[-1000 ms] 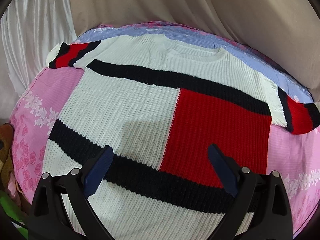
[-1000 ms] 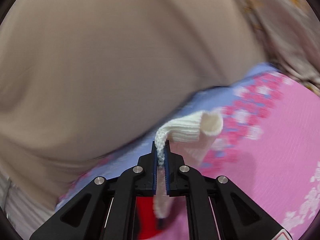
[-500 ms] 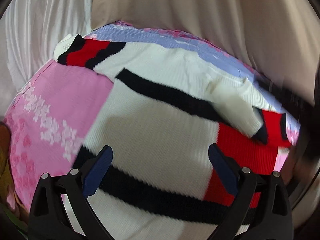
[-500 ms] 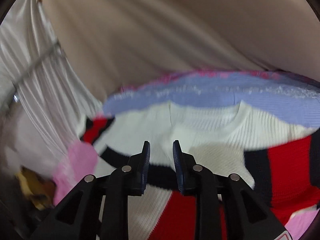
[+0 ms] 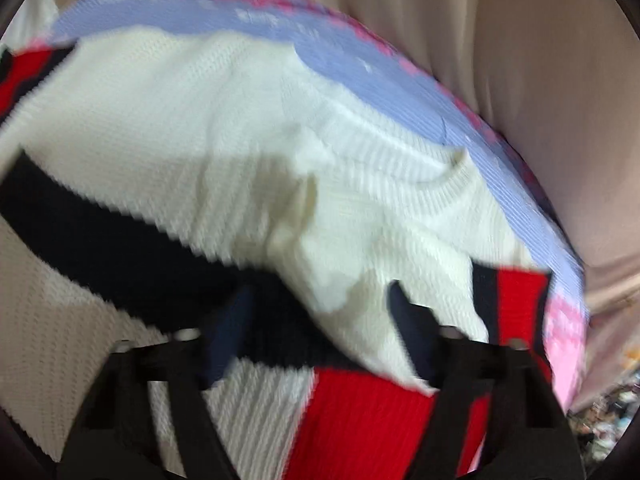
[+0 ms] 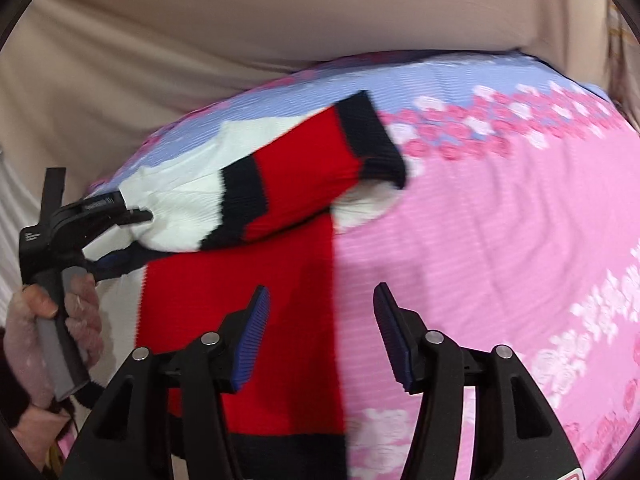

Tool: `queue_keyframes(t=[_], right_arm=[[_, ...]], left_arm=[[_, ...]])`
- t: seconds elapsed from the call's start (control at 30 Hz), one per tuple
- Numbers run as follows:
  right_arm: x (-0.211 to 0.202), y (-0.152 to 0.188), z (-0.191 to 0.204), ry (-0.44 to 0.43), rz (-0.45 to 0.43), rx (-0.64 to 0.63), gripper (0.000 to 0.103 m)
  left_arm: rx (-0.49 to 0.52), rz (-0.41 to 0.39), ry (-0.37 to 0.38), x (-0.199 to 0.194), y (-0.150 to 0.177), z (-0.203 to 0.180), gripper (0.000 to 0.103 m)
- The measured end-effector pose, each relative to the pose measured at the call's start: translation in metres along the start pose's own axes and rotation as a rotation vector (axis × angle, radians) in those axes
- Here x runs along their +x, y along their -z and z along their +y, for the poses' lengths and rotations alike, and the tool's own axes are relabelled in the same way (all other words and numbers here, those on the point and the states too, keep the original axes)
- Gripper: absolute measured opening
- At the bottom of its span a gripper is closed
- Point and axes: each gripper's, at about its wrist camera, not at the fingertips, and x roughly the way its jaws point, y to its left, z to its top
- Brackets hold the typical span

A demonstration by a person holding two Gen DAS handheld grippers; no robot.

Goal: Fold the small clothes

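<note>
a: where is the sweater [image 5: 168,120]?

b: it lies spread on the pink and blue floral bedsheet [image 6: 500,216], white knit with black bands and red blocks. the ribbed collar [image 5: 400,168] is toward the far edge, near the beige curtain [image 6: 240,20].

a: and the sleeve?

b: the right-side sleeve [image 6: 304,176] is folded inward, lying over the red block of the body, its black cuff pointing toward the pink part of the sheet. in the left wrist view, blurred, the white fold of that sleeve sits between the 2 fingers of the left tool [image 5: 320,320].

a: is the left tool gripping it?

b: its jaws stand apart in its own view. in the right wrist view the left tool [image 6: 132,236] appears at the left edge, 1 finger above and 1 below the white base of the sleeve, so it straddles the cloth. whether the pads actually touch the knit, i cannot tell. a hand [image 6: 52,328] holds its grey handle.

a: the right tool?

b: the right tool [image 6: 320,320] has its jaws wide apart, with nothing between them. it hovers over the edge of the sweater's red block, where the red meets the pink sheet.
</note>
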Motion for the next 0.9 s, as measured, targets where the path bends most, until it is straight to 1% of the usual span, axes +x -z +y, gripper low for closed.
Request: queue_keyframes(t=[0.03,0.07,0.1,0.17,0.23,0.27,0.33,0.37,0.43,0.5,0.53,0.57,0.6,0.67,0.77,0.8,0.87,0.9], right_arm=[[0.002,0.005,-0.004,0.002,-0.003,0.007,0.056],[0.009,0.000,-0.001,0.004,-0.004,0.013,0.056],[0.013,-0.002,-0.002,0.006,-0.009,0.018,0.056],[0.021,-0.009,-0.001,0.011,-0.014,0.022,0.056],[0.031,-0.017,-0.001,0.017,-0.018,0.027,0.058],[0.038,-0.021,-0.001,0.020,-0.017,0.028,0.059],[0.052,-0.029,0.002,0.014,-0.010,0.030,0.059],[0.059,-0.033,0.005,0.012,-0.006,0.028,0.059],[0.071,-0.041,0.013,0.008,-0.008,0.011,0.059],[0.083,-0.046,0.021,0.024,-0.007,-0.020,0.057],[0.088,-0.048,0.022,0.030,-0.001,-0.020,0.053],[0.092,-0.050,0.021,0.027,0.007,-0.008,0.035],[0.093,-0.052,0.018,0.003,0.014,0.020,0.017],[0.079,-0.055,0.012,-0.035,-0.035,0.069,0.015],[0.066,-0.052,0.013,-0.041,-0.081,0.070,0.014],[0.071,-0.049,0.013,-0.030,-0.064,0.056,0.014],[0.094,-0.042,0.012,0.011,0.020,0.030,0.014],[0.097,-0.040,0.012,0.010,0.016,0.022,0.015]], left_arm=[[0.013,0.008,0.049,-0.001,-0.003,-0.004,0.004],[0.007,0.015,0.107,-0.005,-0.008,-0.005,0.005],[0.004,-0.003,0.122,-0.012,-0.012,-0.004,0.005],[0.029,-0.055,0.132,-0.030,-0.022,-0.003,0.005],[0.041,-0.103,0.133,-0.050,-0.035,0.006,0.005],[0.049,-0.128,0.122,-0.060,-0.042,0.012,0.005],[0.063,-0.143,0.088,-0.064,-0.051,0.024,0.005],[0.066,-0.142,0.068,-0.064,-0.053,0.031,0.005],[0.065,-0.114,0.038,-0.056,-0.053,0.044,0.005],[0.064,-0.100,0.009,-0.048,-0.052,0.056,0.005],[0.061,-0.105,-0.004,-0.047,-0.052,0.060,0.005],[0.054,-0.115,-0.011,-0.049,-0.050,0.067,0.005],[0.043,-0.134,-0.016,-0.054,-0.052,0.071,0.005],[0.030,-0.165,-0.035,-0.062,-0.055,0.079,0.005],[0.002,-0.144,-0.052,-0.059,-0.060,0.098,0.005],[0.006,-0.133,-0.061,-0.054,-0.059,0.102,0.005],[0.022,-0.104,-0.100,-0.040,-0.056,0.105,0.005],[0.019,-0.084,-0.107,-0.032,-0.054,0.108,0.005]])
